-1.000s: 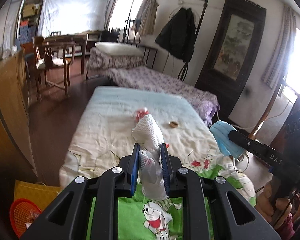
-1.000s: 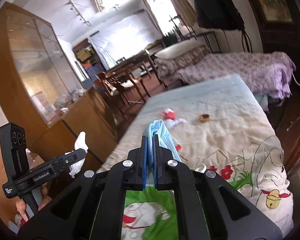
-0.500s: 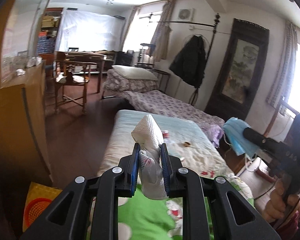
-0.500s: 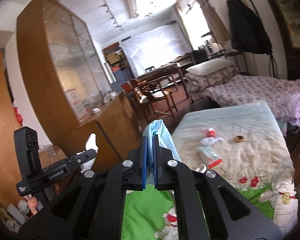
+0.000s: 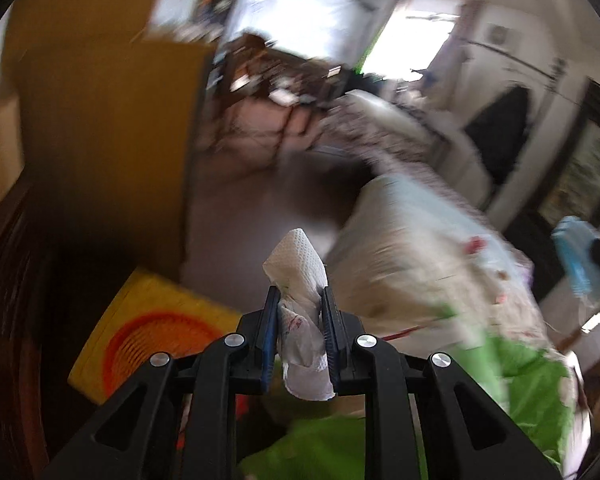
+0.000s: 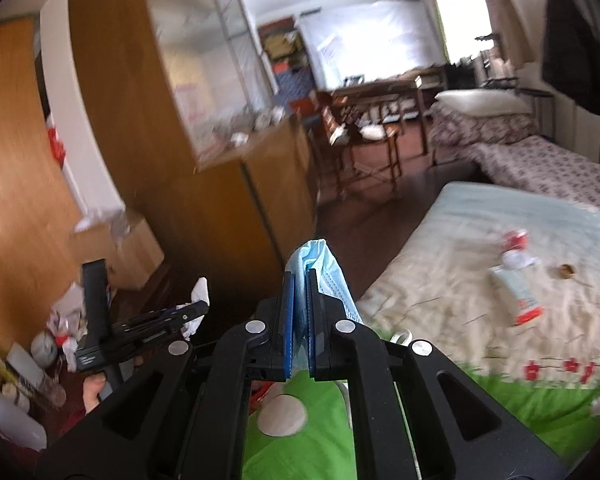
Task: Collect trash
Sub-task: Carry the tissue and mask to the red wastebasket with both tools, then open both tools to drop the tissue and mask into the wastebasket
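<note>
My left gripper [image 5: 299, 300] is shut on a crumpled white paper towel [image 5: 298, 264], held beside the bed's left edge above the floor. It also shows in the right wrist view [image 6: 198, 312] at lower left. My right gripper [image 6: 299, 280] is shut on a folded blue face mask [image 6: 320, 268], over the bed's green near end. The mask also shows at the right edge of the left wrist view [image 5: 576, 256]. An orange basket [image 5: 156, 344] in a yellow bag sits on the floor, lower left of my left gripper. A tube [image 6: 516, 288], a red-and-white wrapper [image 6: 514, 242] and a small brown ring [image 6: 566, 270] lie on the bed.
The bed [image 6: 440, 280] fills the right side. A tall wooden glass-front cabinet [image 6: 228, 184] stands left of it across a strip of dark floor. Boxes and clutter [image 6: 60, 320] sit at the far left. Chairs, a table and a second bed [image 6: 540, 152] are farther back.
Both grippers have swung left, away from the bed toward the cabinet and floor. The orange basket has come closer under my left gripper. Both grips are unchanged.
</note>
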Demonstrator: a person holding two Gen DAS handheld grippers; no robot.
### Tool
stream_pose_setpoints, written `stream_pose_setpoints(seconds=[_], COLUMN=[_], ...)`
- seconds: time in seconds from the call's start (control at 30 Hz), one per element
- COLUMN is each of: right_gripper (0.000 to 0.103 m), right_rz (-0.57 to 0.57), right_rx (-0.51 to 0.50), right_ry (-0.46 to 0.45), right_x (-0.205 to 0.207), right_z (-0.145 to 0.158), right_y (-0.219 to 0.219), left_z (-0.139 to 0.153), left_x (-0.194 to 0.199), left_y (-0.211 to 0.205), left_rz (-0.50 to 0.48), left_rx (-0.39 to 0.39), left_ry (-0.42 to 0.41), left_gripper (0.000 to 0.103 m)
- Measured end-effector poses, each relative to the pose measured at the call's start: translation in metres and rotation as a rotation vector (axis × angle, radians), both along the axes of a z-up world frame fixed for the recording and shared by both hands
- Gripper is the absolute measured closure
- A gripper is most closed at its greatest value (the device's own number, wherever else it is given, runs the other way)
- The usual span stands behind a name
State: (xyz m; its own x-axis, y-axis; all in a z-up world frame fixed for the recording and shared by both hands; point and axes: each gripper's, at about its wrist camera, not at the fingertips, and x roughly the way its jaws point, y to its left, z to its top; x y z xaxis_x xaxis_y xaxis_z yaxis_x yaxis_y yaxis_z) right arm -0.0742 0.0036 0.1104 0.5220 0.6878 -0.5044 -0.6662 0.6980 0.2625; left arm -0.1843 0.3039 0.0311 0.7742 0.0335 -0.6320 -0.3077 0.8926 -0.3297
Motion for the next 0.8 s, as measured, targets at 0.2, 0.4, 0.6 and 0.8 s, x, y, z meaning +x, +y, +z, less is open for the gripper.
stream_pose_setpoints(seconds=[0.2,0.4,0.6,0.8], right_gripper=[0.097,0.097,0.092,0.055], right_rz=[0.124,0.281,0.4,0.415], right_rx=[-0.103,-0.183,-0.272,-0.283], right_ry=[0.082,0.186,0.259,0.321], right_x=[0.011,0.006,-0.004,0.004], right_z=[-0.037,-0.079,-0.125,-0.152], right_y=[0.081,0.165,0.226,0.246], left_z=[-0.074,-0.104,-0.112,-0.125], left_x=[-0.029,-0.07,-0.091,-0.083], left_y=[0.067,0.126,0.145,0.144], left_rz=[0.184,0.354,0.452,0.451], left_rx=[-0.033,-0.066,-0.056,-0.074], left_ry=[0.149,0.181,0.202,0.211], left_gripper=[0.02,0.016,0.013,0.012])
